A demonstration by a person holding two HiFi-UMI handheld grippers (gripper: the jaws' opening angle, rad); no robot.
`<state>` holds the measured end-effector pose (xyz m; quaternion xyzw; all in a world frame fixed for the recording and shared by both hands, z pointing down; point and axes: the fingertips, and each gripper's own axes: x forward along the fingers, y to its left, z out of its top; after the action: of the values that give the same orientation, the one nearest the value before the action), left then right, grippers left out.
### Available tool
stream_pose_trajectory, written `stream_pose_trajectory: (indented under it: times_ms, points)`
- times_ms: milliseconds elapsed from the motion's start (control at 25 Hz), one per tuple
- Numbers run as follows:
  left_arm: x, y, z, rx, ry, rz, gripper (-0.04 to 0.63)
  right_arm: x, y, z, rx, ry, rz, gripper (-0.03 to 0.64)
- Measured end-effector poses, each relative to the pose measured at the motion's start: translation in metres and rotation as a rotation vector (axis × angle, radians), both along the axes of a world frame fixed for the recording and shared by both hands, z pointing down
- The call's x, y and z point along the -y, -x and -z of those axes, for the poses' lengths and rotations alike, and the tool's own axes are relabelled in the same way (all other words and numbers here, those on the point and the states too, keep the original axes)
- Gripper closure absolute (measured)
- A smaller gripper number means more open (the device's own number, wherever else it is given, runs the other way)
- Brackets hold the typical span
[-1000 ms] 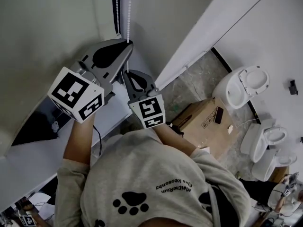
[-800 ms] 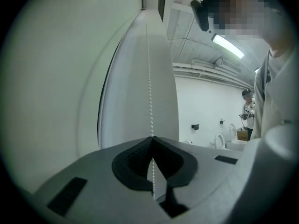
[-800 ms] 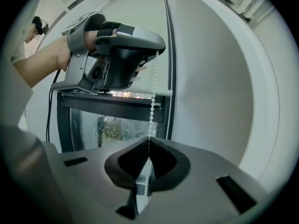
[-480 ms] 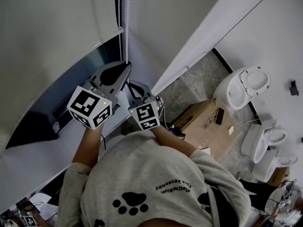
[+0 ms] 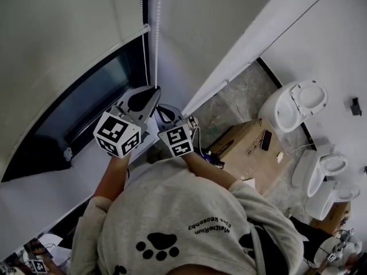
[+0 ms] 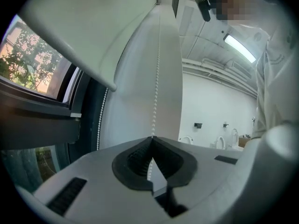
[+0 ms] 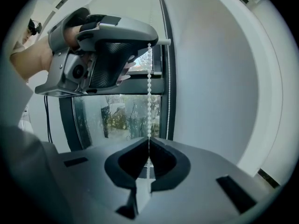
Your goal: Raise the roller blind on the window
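The left gripper (image 6: 152,138) is pinching the white bead chain (image 6: 156,85). Its fingers (image 6: 131,164) are pressing tight together, and the beads are running through the thin crack between them. The right gripper (image 7: 149,140) is doing the same. Its fingers (image 7: 119,164) are squeezing shut on the same strand, just under the left gripper. In the head view the two grippers are sitting close together, and the chain is going straight up from them.

The fingers are smooth grey plastic with dark rubber pads that have little ridges. The chain is made of tiny round white balls on a thin string. A second strand (image 7: 169,78) of it is hanging loose beside the dark window frame, and no fingers are touching it.

The roller blind (image 5: 63,39) is hanging above the fingers and off to the left, apart from them. It is a pale, smooth sheet with a straight bar along its bottom edge. It is covering the top part of the window (image 5: 92,93). Under the bar the dark frame and the shiny glass are showing, with green trees outside.

Far below, the floor (image 5: 241,96) is looking grey and speckled like stone. A brown cardboard box (image 5: 246,145) is sitting on it. Round, shiny white toilets (image 5: 295,105) are standing past the box, along the white wall.
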<state>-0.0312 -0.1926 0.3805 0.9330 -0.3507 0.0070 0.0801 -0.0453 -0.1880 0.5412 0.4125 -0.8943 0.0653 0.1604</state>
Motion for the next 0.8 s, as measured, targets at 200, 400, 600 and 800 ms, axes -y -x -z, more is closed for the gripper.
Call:
stream_pose_trajectory:
  times_ms: [200,400,600,800]
  points:
    - [0.000,0.003,-0.032,0.013,0.046,0.001,0.588,-0.003,-0.002,-0.032,-0.037,0.074,0.003,0.607]
    - [-0.005,0.001,-0.061,0.011,0.086,-0.001,0.588,-0.009,-0.008,-0.060,-0.078,0.142,0.016,0.607]
    - [-0.006,-0.003,-0.075,0.018,0.090,-0.001,0.588,-0.015,-0.001,-0.074,-0.110,0.163,0.054,0.607]
    - [-0.006,-0.003,-0.076,0.007,0.083,-0.003,0.588,-0.018,0.002,-0.074,-0.107,0.168,0.055,0.606]
